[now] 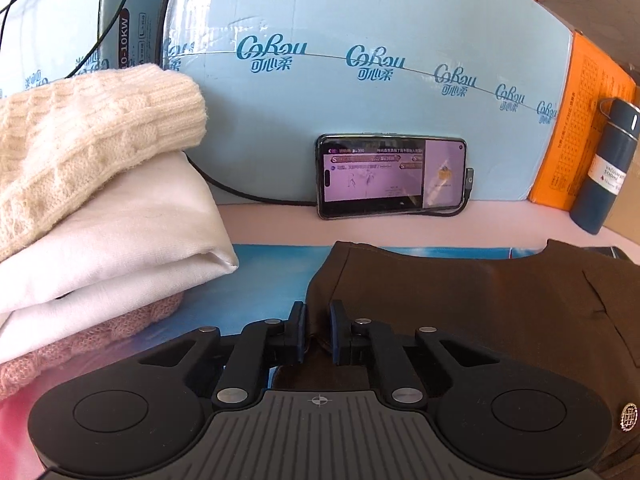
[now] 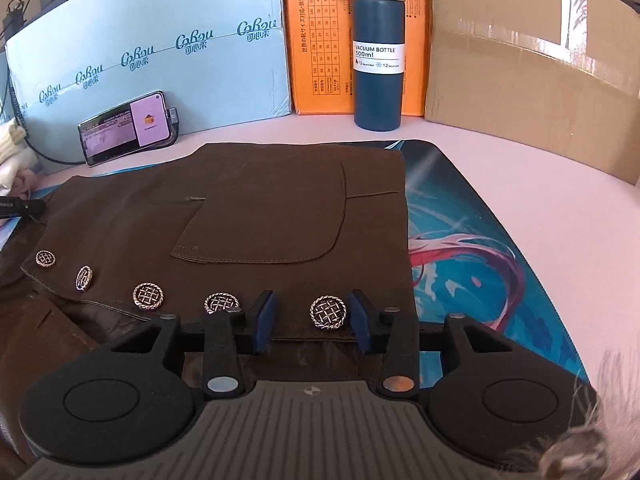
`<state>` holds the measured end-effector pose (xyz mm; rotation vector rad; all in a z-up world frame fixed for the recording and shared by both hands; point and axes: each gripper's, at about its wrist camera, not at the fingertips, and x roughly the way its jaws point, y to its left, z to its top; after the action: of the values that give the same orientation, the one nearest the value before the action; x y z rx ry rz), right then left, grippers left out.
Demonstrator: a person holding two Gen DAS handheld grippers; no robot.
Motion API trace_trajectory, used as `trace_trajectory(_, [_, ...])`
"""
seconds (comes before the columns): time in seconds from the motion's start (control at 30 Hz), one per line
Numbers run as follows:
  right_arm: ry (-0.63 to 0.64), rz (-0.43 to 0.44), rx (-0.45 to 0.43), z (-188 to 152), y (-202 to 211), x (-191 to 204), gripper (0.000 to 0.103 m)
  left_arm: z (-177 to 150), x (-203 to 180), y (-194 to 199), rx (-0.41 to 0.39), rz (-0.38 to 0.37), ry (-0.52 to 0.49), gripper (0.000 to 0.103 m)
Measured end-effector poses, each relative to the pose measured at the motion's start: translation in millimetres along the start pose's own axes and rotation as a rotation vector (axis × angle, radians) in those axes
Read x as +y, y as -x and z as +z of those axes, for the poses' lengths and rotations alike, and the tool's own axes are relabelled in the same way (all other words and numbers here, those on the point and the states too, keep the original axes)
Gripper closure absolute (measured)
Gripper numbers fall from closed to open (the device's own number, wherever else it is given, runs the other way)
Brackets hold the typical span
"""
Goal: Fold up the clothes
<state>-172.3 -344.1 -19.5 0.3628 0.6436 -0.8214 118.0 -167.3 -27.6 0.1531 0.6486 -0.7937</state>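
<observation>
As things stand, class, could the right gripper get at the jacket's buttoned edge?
Probably yes: the right gripper is open with a metal button between its fingers, on the brown jacket edge; nothing lies between.

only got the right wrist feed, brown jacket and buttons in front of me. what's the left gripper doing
Observer: The left gripper is nearly closed on a fold of the brown jacket at its edge.
Operator: anything left of it
Observer: A stack of folded clothes: a cream knit sweater on top, a white garment under it, a pink knit at the bottom.
Operator: is the phone near that stack
Observer: The phone leans on the blue box behind, clear of the stack, with its cable running behind the stack.
</observation>
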Motion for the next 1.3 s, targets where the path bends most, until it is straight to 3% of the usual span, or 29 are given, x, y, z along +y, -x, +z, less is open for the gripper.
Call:
trace_trajectory(0.23, [0.025,0.020,0.024,25,-28,-12,0.063,12,-6,-19,-0.006,0.056,-0.004,0.094])
trace_trajectory(0.33, [-0.019,0.074,0.026,26,-20,-22,0.053,12,-5,-14,0.000,0.055,-0.045,0.086])
trace_trajectory(0.43, [-0.079,0.134,0.024,24,-5,-33,0.049,13,-6,5,0.001,0.068,-0.103,0.066])
trace_trajectory(0.47, [-0.108,0.125,0.002,20,7,-37,0.048,13,-8,16,-0.022,0.064,-0.125,0.047])
trace_trajectory(0.5, [-0.140,0.121,-0.021,15,19,-42,0.045,12,-10,28,-0.045,0.050,-0.144,0.033])
trace_trajectory(0.57, [-0.208,0.133,-0.050,3,42,-55,0.040,6,-18,54,-0.087,-0.041,-0.163,0.029])
trace_trajectory(0.67, [-0.284,0.140,-0.058,-18,70,-67,0.034,-14,-40,93,-0.135,-0.247,-0.205,0.019])
trace_trajectory(0.77, [-0.296,0.134,-0.035,-36,84,-66,0.034,-47,-82,129,-0.204,-0.474,-0.383,0.011])
trace_trajectory(0.8, [-0.291,0.151,-0.027,-41,85,-65,0.034,-60,-96,139,-0.226,-0.512,-0.480,0.010])
trace_trajectory(0.9, [-0.275,0.159,0.022,-49,78,-58,0.034,-96,-138,143,-0.184,-0.458,-0.738,0.007])
trace_trajectory(1.0, [-0.260,0.145,0.026,-57,73,-52,0.034,-115,-152,136,-0.134,-0.396,-0.831,0.004])
trace_trajectory(1.07, [-0.232,0.146,0.016,-59,73,-46,0.042,-116,-152,131,-0.105,-0.373,-0.805,0.000])
trace_trajectory(1.13, [-0.220,0.120,0.011,-59,72,-44,0.074,-114,-149,127,-0.092,-0.375,-0.764,0.000])
trace_trajectory(1.2, [-0.209,0.080,-0.008,-59,69,-47,0.088,-116,-146,129,-0.098,-0.370,-0.752,0.000])
trace_trajectory(1.3, [-0.209,0.093,-0.048,-57,73,-52,0.097,-117,-144,132,-0.110,-0.361,-0.750,0.000])
